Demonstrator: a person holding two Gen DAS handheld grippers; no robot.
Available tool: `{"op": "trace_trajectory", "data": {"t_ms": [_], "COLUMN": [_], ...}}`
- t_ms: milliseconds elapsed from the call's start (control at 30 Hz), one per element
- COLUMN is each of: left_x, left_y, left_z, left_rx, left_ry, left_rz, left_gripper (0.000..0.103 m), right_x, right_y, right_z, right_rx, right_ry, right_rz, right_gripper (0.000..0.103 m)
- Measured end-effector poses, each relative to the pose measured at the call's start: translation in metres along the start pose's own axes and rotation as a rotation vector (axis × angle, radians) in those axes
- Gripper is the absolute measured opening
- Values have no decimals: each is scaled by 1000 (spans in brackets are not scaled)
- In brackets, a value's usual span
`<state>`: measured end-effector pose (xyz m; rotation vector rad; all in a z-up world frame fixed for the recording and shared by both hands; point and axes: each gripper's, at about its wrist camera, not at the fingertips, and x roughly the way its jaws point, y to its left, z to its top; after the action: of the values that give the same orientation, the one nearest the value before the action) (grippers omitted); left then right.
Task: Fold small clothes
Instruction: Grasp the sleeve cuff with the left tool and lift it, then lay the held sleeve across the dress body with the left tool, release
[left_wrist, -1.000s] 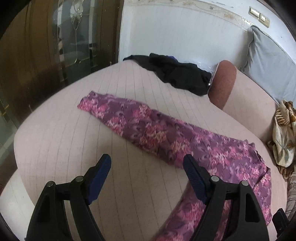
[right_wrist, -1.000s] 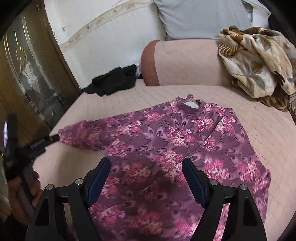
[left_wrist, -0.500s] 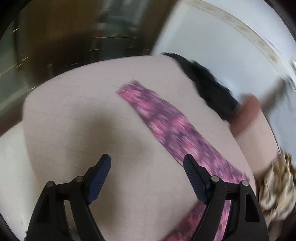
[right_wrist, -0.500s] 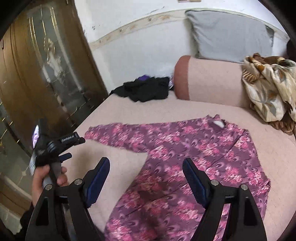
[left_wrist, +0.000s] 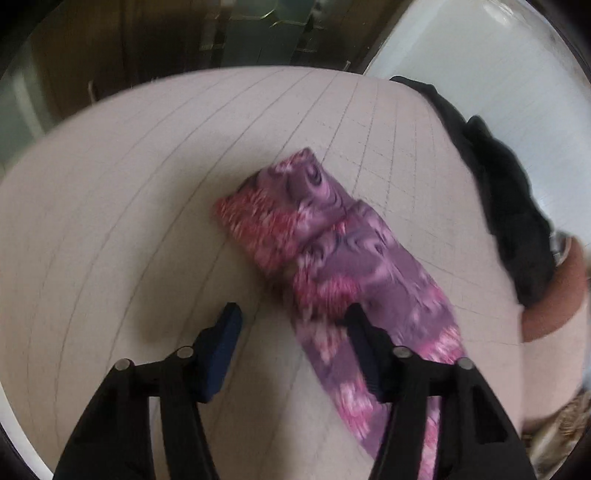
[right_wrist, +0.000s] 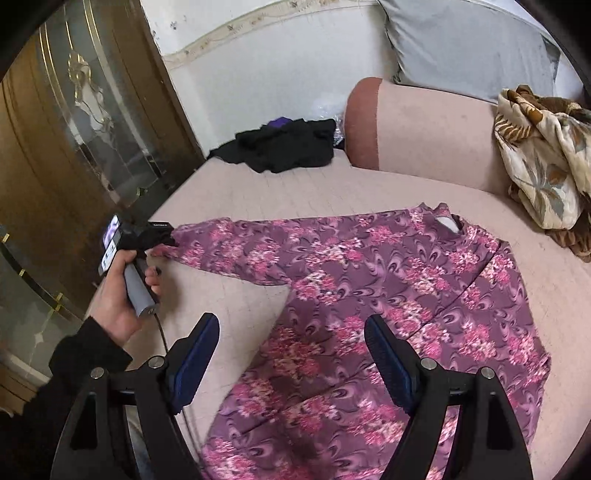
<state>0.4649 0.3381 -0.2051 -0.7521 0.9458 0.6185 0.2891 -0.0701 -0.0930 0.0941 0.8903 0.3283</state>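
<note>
Sleeve cuff (left_wrist: 280, 206) between closing left tool (left_wrist: 291, 332) pads — bare cushion (left_wrist: 110, 221) beside.

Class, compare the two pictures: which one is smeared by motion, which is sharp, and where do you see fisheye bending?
Left wrist view: motion blur smears the floral sleeve and the black clothes; the left gripper stays sharper. Right wrist view: sharp, with the floral top crisp. Both views: straight lines bow, as on the wooden door, and the corners are dark.
</note>
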Motion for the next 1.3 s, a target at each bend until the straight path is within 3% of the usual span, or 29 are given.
{"op": "trace_trajectory", "data": {"t_ms": [67, 133, 200, 267, 300, 367, 433, 500, 600, 733, 900, 1000, 1133, 1300], "left_x": [3, 5, 4, -13, -22, -68, -105, -157, -217, -272, -282, -260, -224, -198], "left_y": [-7, -10, -7, -11, -17, -42, -60, -79, -97, -109, -117, -113, -99, -79], "left_z": [2, 2, 7, 6, 6, -12, -34, -69, -127, -209, -304, -354, -408, -436], "left_rx": [18, 47, 53, 67, 98, 244, 335, 441, 606, 824, 1084, 1188, 1296, 1291], "left_ry": [-32, -53, -61, -123, -165, -335, -434, -502, -574, -617, -521, -368, -261, -169], "left_rz": [19, 39, 33, 0, -4, -35, -85, -196, -304, -438, -583, -609, -566, -512], "left_gripper": [52, 12, 8, 6, 6, 6, 6, 6, 6, 6, 6, 6, 6, 6], "right_x": [3, 5, 5, 2, -1, -8, -21, -33, -54, -83, -108, -113, -112, -97], "right_y": [-2, -6, -12, -18, -22, -27, -38, -48, -67, -92, -118, -137, -163, -185], "right_z": [2, 5, 6, 7, 6, 4, 0, -6, -16, -35, -70, -98, -128, -151], "right_rx": [-11, -9, 1, 15, 23, 38, 69, 99, 163, 233, 330, 404, 496, 543], "right_ry": [-1, -3, -4, -8, -12, -21, -37, -48, -63, -95, -123, -112, -79, -26], "right_rz": [-15, -11, -9, -10, -11, -14, -7, -6, -5, -4, 26, 39, 57, 75], "right_gripper": [85, 85, 85, 85, 85, 85, 85, 85, 85, 85, 85, 85, 85, 85]}}
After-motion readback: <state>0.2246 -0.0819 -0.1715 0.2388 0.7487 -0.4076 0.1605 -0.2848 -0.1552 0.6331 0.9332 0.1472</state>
